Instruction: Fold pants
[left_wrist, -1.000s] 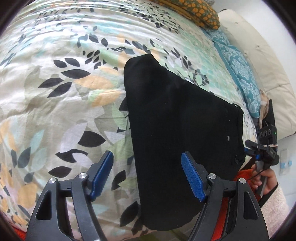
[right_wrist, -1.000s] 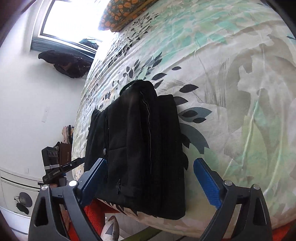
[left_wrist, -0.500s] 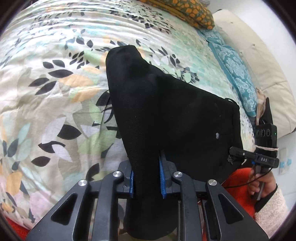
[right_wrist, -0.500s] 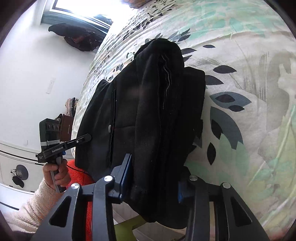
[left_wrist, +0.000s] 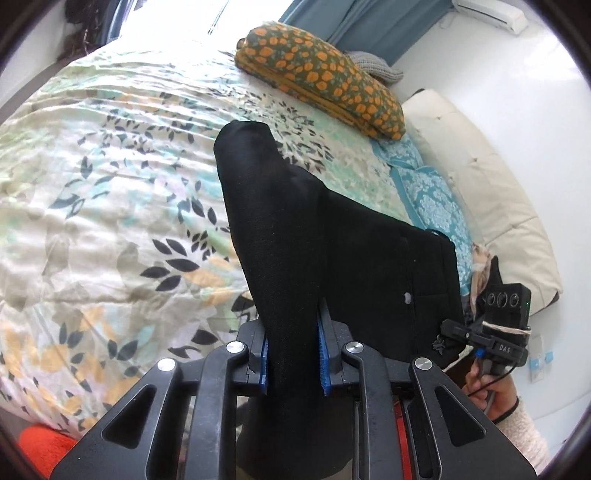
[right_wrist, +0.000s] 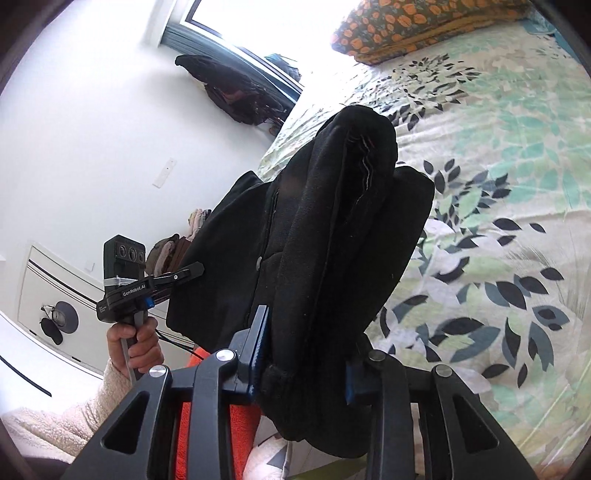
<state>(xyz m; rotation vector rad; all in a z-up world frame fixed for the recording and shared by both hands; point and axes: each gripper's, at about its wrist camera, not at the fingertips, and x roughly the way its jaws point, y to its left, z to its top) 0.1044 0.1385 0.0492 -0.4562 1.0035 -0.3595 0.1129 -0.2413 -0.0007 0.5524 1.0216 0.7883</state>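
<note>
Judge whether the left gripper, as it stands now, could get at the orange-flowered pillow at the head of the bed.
Probably not yet. The left gripper is shut on the black pants, so it is occupied, and the orange-flowered pillow lies well beyond, across the leaf-print bedspread.

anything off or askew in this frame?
Nothing damaged or spilled. The black pants are bunched unevenly: the left tongs pinch a thin fold, while the right tongs clamp a thick wad with an inner seam showing. The bedspread is wrinkled, nothing more.
</note>
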